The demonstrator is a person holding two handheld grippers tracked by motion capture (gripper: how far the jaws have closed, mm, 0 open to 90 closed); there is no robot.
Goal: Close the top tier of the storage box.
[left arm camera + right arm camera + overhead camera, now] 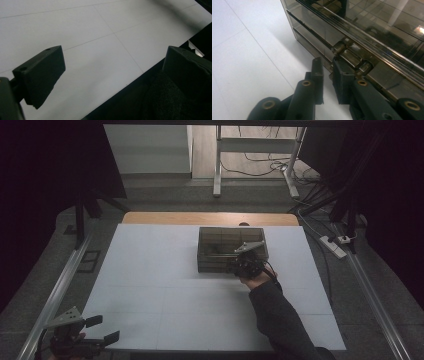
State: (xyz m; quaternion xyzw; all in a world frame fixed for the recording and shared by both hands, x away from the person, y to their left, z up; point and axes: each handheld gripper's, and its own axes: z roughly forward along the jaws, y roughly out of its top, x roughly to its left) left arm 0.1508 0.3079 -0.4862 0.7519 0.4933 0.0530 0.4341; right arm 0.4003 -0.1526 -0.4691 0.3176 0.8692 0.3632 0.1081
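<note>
High view: smoky clear box (231, 249) on the white mat (150, 285), toward the far side, right of centre, lid down. Right gripper (243, 265) at the box's near wall, close to its right corner, held by a hand in a dark sleeve (280, 315) reaching in from the bottom edge. Grey plate (248, 246) on top of that gripper, overlapping the box's near rim. Left gripper (102, 330) low at the mat's near left corner, well apart from the box, pointing right across the mat.

Right gripper view: right gripper (327, 75) with jaws a narrow gap apart, nothing seen between them. Right-hand jaw tip against the box (372, 37) wall, just below the latch (352, 57) on the seam under the lid; left-hand jaw over bare mat (249, 62), just beside the wall. Actual contact with the latch not resolvable. Compartments faintly visible through the tinted lid.

Left gripper view: left gripper (112, 67) with jaws spread wide, holding nothing, touching nothing. Bare mat (100, 32) beneath and between them, its near edge running diagonally below the right-hand jaw; dark cloth under that jaw.
</note>
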